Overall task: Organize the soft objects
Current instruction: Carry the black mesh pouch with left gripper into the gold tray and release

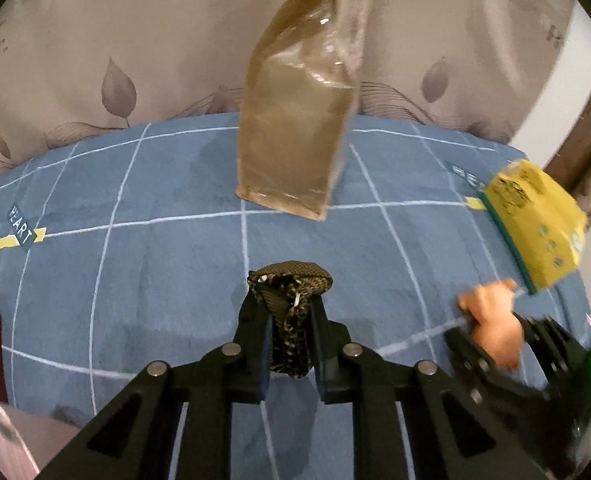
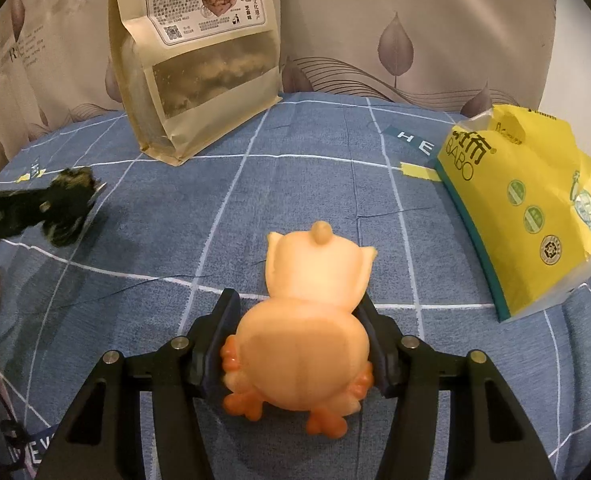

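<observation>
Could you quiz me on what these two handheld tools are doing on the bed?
1. True or false: the left tool is shut on a leopard-print fabric piece.
2. What does the right tool hold? A) the yellow tissue pack B) an orange squishy chick toy C) the brown snack bag
3. Fill in: the brown snack bag stands ______ on the blue checked bedsheet, in front of the leaf-patterned curtain.

Key:
1. True; the fabric is pinched between its fingers.
2. B; the toy sits clamped between both fingers.
3. Upright.
</observation>
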Motion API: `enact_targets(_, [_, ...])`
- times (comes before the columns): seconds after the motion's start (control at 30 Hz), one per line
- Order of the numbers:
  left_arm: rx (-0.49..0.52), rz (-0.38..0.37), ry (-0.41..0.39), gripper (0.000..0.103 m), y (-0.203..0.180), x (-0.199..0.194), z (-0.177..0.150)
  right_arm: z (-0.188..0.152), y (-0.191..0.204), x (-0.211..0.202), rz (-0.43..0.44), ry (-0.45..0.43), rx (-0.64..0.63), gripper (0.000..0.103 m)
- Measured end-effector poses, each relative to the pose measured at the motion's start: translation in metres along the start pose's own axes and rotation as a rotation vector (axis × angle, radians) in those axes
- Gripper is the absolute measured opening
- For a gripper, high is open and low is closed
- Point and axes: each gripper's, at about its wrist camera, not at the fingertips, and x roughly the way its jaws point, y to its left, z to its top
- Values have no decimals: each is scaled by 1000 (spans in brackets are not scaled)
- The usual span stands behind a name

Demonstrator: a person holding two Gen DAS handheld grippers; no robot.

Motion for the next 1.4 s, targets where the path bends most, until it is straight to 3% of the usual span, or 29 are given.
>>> enact_targets(0.27, [48,-28,-14,16,-11,-37,-20,0,1,0,-9,1,-8,54])
enact_targets(0.97, [77,19,-52,16,3,-116,-64,0,4,1,-31,0,-23,54])
enact_targets(1.4, [33,100,-116,16,58,-172,-83,0,3,0,-32,0,-26,54])
